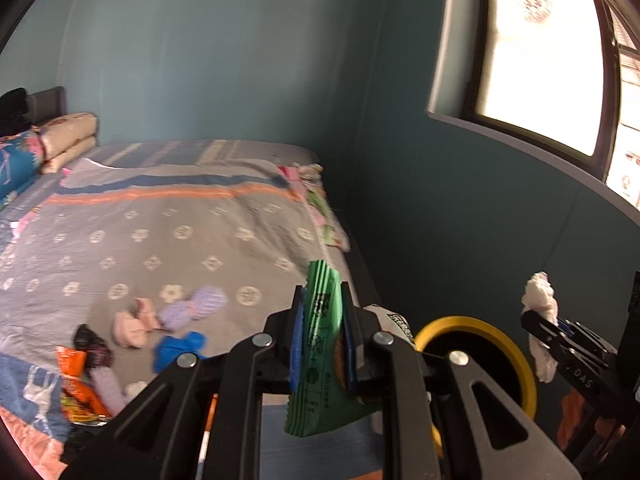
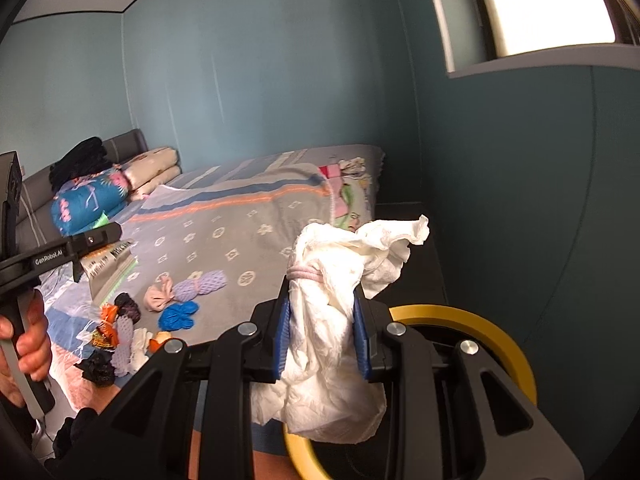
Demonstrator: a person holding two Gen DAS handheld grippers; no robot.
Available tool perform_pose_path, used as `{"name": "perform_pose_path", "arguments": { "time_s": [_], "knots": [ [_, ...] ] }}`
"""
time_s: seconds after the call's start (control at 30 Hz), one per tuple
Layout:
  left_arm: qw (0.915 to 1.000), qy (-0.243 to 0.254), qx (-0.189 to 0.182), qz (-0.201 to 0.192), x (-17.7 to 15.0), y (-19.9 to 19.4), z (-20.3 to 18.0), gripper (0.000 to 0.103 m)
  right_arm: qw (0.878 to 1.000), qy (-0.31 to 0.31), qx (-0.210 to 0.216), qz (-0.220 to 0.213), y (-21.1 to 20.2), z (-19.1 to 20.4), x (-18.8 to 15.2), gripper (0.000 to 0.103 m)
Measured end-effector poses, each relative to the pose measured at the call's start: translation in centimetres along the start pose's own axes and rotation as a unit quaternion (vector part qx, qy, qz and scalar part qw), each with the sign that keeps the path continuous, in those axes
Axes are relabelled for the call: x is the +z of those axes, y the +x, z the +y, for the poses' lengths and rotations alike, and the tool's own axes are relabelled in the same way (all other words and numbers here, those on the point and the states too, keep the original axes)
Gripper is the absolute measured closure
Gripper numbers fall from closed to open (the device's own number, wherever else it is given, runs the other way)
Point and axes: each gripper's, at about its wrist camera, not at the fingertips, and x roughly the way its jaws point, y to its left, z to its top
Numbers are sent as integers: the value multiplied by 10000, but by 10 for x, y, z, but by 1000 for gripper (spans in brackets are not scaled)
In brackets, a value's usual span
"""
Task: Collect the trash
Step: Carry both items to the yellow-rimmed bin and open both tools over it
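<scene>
Both grippers carry trash: the left gripper (image 1: 324, 344) clamps a green wrapper (image 1: 320, 352), the right gripper (image 2: 322, 336) clenches crumpled tissue (image 2: 340, 320), nearer the yellow-rimmed bin (image 2: 472, 320) below.

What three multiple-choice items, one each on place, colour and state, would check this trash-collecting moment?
1. Where is the yellow-rimmed bin?
A. beside the bed, just beyond the grippers
B. on the pillows
C. on the windowsill

2. What colour is the wrapper in the left gripper?
A. red
B. green
C. white

3. What state is the right gripper in?
A. open and empty
B. shut on a crumpled white tissue
C. shut on a blue glove

A: its rim shows behind both grippers.
B: green foil shows between the pads.
B: the pads press the tissue.
</scene>
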Motion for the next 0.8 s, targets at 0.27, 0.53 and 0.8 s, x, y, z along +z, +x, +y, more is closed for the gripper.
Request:
{"name": "perform_pose_path", "arguments": {
  "time_s": [0.27, 0.53, 0.8],
  "knots": [
    [9981, 128, -495, 345, -13, 38, -50, 88, 9994, 255, -222, 111, 5, -43, -12, 77],
    [9922, 428, -862, 791, -32, 77, -96, 88, 9979, 574, -257, 164, 13, -74, -24, 77],
    [9846, 432, -1218, 1179, -52, 108, -126, 86, 9969, 741, -120, 254, 17, -96, -34, 74]
  ]
}}
